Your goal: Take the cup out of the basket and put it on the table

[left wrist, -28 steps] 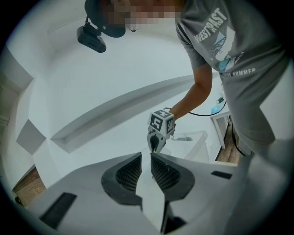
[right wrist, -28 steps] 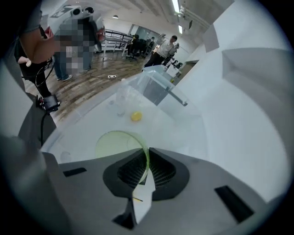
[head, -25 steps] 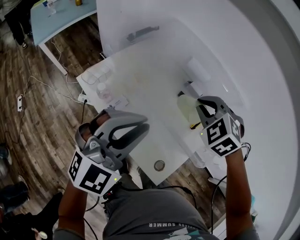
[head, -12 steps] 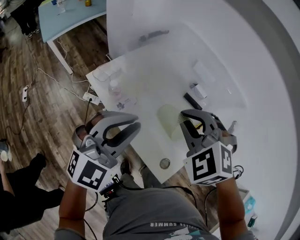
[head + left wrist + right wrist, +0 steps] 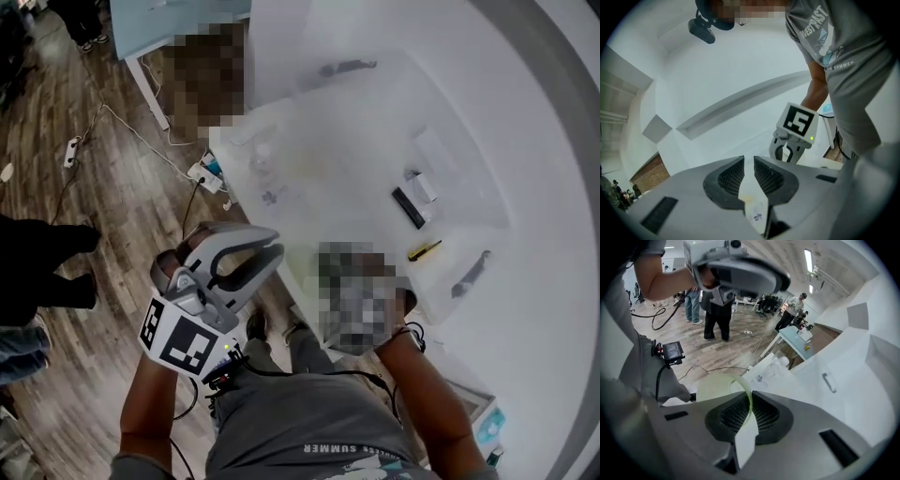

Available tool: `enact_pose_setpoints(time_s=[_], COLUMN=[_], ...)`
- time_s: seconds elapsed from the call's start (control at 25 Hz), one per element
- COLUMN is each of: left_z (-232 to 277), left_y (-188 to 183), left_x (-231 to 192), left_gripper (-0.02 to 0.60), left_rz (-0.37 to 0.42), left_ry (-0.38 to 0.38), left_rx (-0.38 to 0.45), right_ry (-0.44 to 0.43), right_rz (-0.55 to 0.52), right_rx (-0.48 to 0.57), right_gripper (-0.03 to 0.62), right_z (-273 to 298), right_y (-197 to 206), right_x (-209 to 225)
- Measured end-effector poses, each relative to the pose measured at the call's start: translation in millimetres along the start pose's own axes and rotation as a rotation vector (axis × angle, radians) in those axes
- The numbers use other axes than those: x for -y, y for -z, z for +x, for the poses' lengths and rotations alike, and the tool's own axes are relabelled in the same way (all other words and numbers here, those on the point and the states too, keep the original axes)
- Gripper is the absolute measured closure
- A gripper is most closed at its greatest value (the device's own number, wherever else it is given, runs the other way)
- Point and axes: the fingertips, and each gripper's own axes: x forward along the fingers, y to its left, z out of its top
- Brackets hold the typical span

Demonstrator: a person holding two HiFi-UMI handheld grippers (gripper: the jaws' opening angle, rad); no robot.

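Observation:
A pale green see-through cup (image 5: 715, 389) hangs by its rim wall in my right gripper (image 5: 750, 403), whose pads are shut on that wall. It is held over the near edge of the white table (image 5: 319, 178). In the head view a mosaic patch covers the right gripper; only a faint green edge of the cup (image 5: 302, 270) shows beside the patch. Seen from the left gripper view, the right gripper (image 5: 790, 154) points steeply down. My left gripper (image 5: 272, 242) is off the table's near left side, shut (image 5: 747, 174), nothing between its pads. I cannot make out a basket.
On the table lie a black bar (image 5: 408, 208), a yellow-handled tool (image 5: 424, 250), a small white box (image 5: 427, 187) and clear containers (image 5: 258, 150) at the far left corner. A power strip (image 5: 70, 150) and cables cross the wooden floor. People stand to the left (image 5: 47, 272).
My right gripper has carried the cup from the right part of the table leftwards and down to its near edge. The left gripper has drifted a little; the head view has shifted.

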Motion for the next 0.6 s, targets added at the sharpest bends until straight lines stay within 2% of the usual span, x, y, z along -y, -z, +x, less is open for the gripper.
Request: enact_pose_setpoints(time_s=[0.28, 0.6], left_z=[-20, -37], left_y=[16, 31], left_x=[6, 6], left_gripper=[0.525, 0.525], left_rz=[-0.024, -0.044], left_ry=[-0.02, -0.035], left_rx=[-0.038, -0.071], right_ry=[-0.108, -0.18], right_rz=[0.022, 0.08], right_rx=[-0.116, -0.221], right_gripper=[0.568, 0.568], right_z=[76, 124], right_y=[40, 79], right_x=[-33, -47])
